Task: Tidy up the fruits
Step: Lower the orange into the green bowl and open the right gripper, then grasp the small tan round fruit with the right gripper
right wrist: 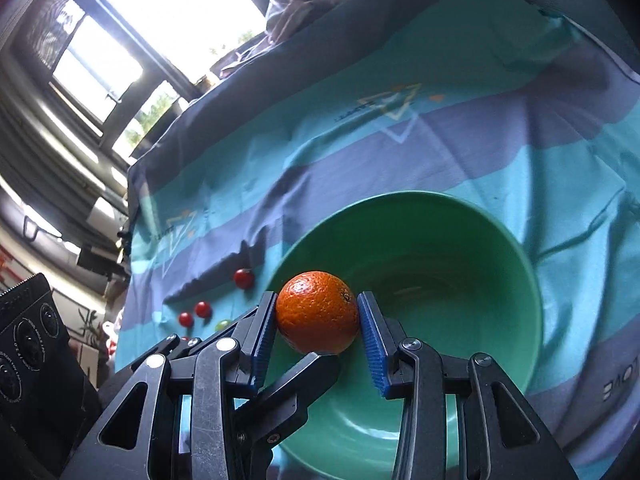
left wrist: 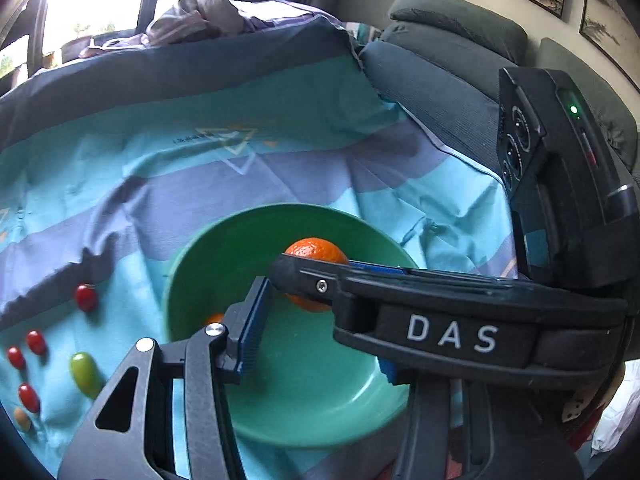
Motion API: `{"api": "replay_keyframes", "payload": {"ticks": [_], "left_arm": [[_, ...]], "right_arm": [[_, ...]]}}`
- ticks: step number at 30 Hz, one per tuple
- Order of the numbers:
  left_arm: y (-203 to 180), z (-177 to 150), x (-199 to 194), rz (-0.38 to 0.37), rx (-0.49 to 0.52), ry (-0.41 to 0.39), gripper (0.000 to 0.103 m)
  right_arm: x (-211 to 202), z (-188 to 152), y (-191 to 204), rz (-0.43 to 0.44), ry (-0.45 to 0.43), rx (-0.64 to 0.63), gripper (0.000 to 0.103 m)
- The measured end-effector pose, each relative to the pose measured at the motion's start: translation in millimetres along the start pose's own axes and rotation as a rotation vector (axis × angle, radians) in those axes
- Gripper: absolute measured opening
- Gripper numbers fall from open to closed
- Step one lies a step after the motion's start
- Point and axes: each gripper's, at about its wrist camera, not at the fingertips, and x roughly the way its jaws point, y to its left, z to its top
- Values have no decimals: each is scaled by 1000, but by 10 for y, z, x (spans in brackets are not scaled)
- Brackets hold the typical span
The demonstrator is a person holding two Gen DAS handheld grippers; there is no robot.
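Right gripper (right wrist: 318, 340): jaws part-way closed, both blue pads (right wrist: 262, 344) pressed against the sides of an orange (right wrist: 316, 308), which is gripped and lifted clear. The orange hangs over the near-left rim of the green bowl (right wrist: 520, 280), touching neither rim nor floor as far as the right wrist view shows. Left gripper (left wrist: 316, 344): jaws part-way open over the bowl's interior, nothing seen between them; only its left pad (left wrist: 252, 320) shows clearly, the other mostly hidden behind the right gripper, which crosses in front. One left finger lies just under the held orange in the right wrist view. The bowl sits on a teal-and-purple striped cloth (left wrist: 280, 160). Left of the bowl, loose on the cloth: four small red fruits (left wrist: 86, 298), one green oval fruit (left wrist: 84, 372), one small orange-brown one (left wrist: 22, 418). A small orange patch low in the bowl (left wrist: 216, 318) cannot be identified.
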Motion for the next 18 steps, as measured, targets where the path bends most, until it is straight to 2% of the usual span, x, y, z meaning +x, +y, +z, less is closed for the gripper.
{"api": "replay_keyframes", "payload": {"ticks": [5,10,15,18], "left_arm": [[-53,-14,108,12,3,29,47],[112,-117,-123,69,-48,4,47],[574,-318,-651,218,-136,-40,48],[937,-439,-959,343,-189,-37,47]], "right_arm": [[18,11,-210,-108,8,49,45],[3,30,-183,-93,-34,62,45],[17,19,112,7,-51,-13,45],[105,-25,409,41,-35,-89,45]]}}
